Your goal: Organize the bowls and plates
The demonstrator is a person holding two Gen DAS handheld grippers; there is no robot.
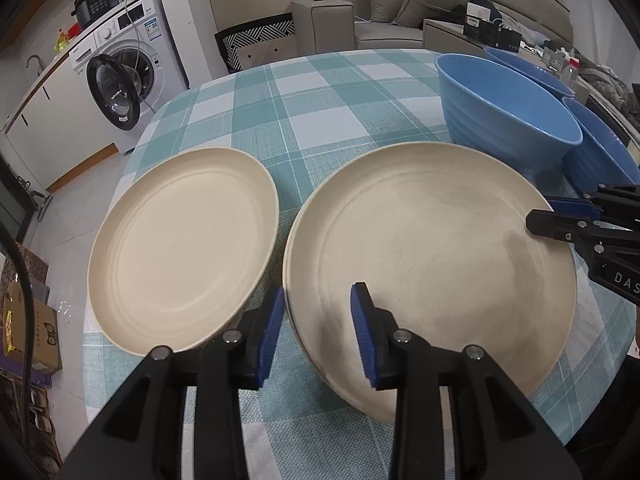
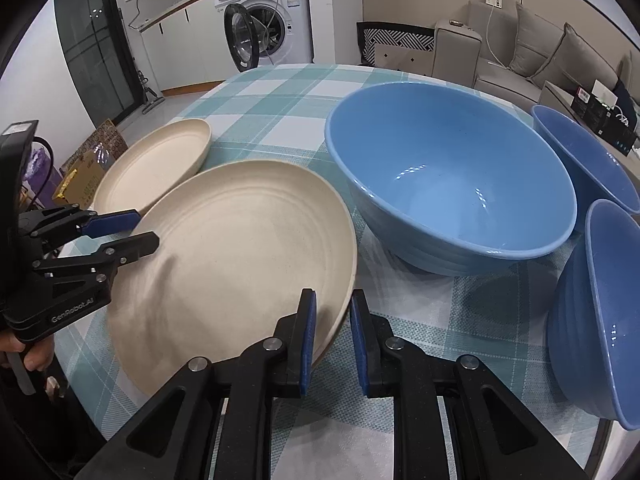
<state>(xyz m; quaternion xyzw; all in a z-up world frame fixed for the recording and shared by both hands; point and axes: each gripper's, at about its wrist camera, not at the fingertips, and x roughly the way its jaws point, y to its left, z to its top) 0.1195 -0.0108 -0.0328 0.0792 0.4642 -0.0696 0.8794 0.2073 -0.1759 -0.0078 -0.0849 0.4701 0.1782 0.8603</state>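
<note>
On the left gripper (image 1: 319, 290) body, seen from the right wrist, reads "GenRobot.AI"; the right gripper (image 2: 334, 293) shows "DAS". Its fingers are closed on the near rim of the cream plate (image 1: 432, 248), which lies face up on the checked counter (image 1: 320, 92). The left fingers straddle its opposite rim, parted, not pressing. A second plate (image 1: 184, 248) sits just beside it. A large blue bowl (image 2: 452, 176) stands just behind, and two more bowls (image 2: 588, 160) crowd the right edge.

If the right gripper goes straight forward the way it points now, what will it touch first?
Most likely the rim of the near cream plate, which already sits between the right gripper fingers. Beyond that lies the checked tablecloth, then the big blue bowl, though depth is uncertain.
</note>
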